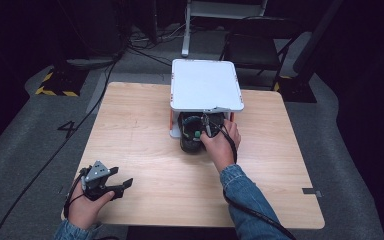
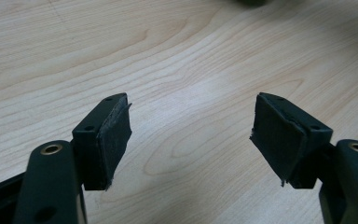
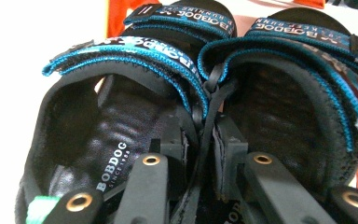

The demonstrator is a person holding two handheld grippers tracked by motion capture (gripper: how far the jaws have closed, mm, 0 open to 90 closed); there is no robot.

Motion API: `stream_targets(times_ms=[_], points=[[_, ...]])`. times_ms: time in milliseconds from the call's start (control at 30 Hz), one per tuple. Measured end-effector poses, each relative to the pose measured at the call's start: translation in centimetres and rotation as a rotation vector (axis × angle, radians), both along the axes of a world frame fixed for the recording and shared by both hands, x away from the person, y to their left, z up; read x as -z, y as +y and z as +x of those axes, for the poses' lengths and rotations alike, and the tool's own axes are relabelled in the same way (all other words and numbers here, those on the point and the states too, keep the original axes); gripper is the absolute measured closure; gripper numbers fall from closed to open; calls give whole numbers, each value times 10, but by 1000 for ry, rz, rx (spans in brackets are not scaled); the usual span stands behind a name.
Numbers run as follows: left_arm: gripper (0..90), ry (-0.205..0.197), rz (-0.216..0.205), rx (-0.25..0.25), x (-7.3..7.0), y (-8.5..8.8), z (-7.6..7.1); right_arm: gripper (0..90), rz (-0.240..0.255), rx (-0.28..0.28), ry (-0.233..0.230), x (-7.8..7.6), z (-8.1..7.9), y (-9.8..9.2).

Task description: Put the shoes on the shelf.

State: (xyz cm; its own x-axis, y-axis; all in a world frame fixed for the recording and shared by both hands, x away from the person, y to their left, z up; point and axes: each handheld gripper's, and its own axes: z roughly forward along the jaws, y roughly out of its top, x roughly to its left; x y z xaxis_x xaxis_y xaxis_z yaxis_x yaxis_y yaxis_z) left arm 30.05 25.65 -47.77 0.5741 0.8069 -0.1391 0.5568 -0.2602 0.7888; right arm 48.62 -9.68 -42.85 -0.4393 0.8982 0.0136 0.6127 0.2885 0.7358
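A pair of black sandals [image 3: 200, 107] sits side by side at the open near face of a white shoe rack [image 1: 206, 85], which stands at the far middle of the wooden table [image 1: 145, 145]; the heels poke out toward the near edge. Each sandal has broad black straps edged in teal, with a woven band of lettering across the top; the straps look soft and padded, the footbed dark and finely ribbed, printed BOBDOG in white; a green tag shows at one heel. The right gripper [image 3: 206, 140] has its jaws pinched tight on the two inner heel edges where the sandals meet, holding both together. The rack has a flat, smooth top with rounded corners and orange trim on its sides. The left gripper [image 2: 191, 135] rests at the near left of the pale-grained table, jaws spread wide with nothing between them.
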Motion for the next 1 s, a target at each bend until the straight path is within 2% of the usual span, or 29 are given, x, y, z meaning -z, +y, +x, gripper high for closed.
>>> stream_targets(times_ms=[67, 200, 233, 267, 300, 533, 600, 700, 733, 767, 900, 933, 967, 1000], points=[[282, -4, 6, 6, 0, 0, 0, 776, -1, 12, -10, 5, 4, -1], [282, -1, 7, 1, 1, 1, 1, 774, 0, 14, 0, 13, 8, 0], [283, -4, 10, 7, 1, 2, 1, 773, -9, 19, -22, 18, 9, 0], [282, -4, 10, 7, 1, 2, 1, 773, -9, 19, -22, 18, 9, 0], [282, -7, 6, 3, 1, 2, 1, 770, -18, 25, -47, 19, 10, 0], [282, -6, 3, 5, 1, 1, 1, 753, 4, 33, -51, 23, 8, 2], [282, -4, 4, 7, 1, 1, 0, 723, 21, 55, -65, 25, 8, 2], [282, -2, 5, 6, 1, 1, 0, 675, 35, 86, -108, 26, 9, 0], [282, -2, 4, 5, 1, 1, 0, 674, 34, 93, -111, 25, 10, -1], [282, 0, 3, 4, 1, 1, 0, 662, 55, 92, -101, 24, 10, -2], [282, -1, 9, 7, 2, 2, 1, 603, 43, 77, -109, 22, 11, -4], [282, -1, 10, 7, 2, 2, 1, 557, 44, 72, -120, 21, 11, -5], [282, 2, 4, 2, 2, 1, 1, 460, 46, 74, -193, 19, 9, -6], [282, 2, 4, 2, 2, 1, 1, 462, 45, 73, -195, 17, 8, -7]])
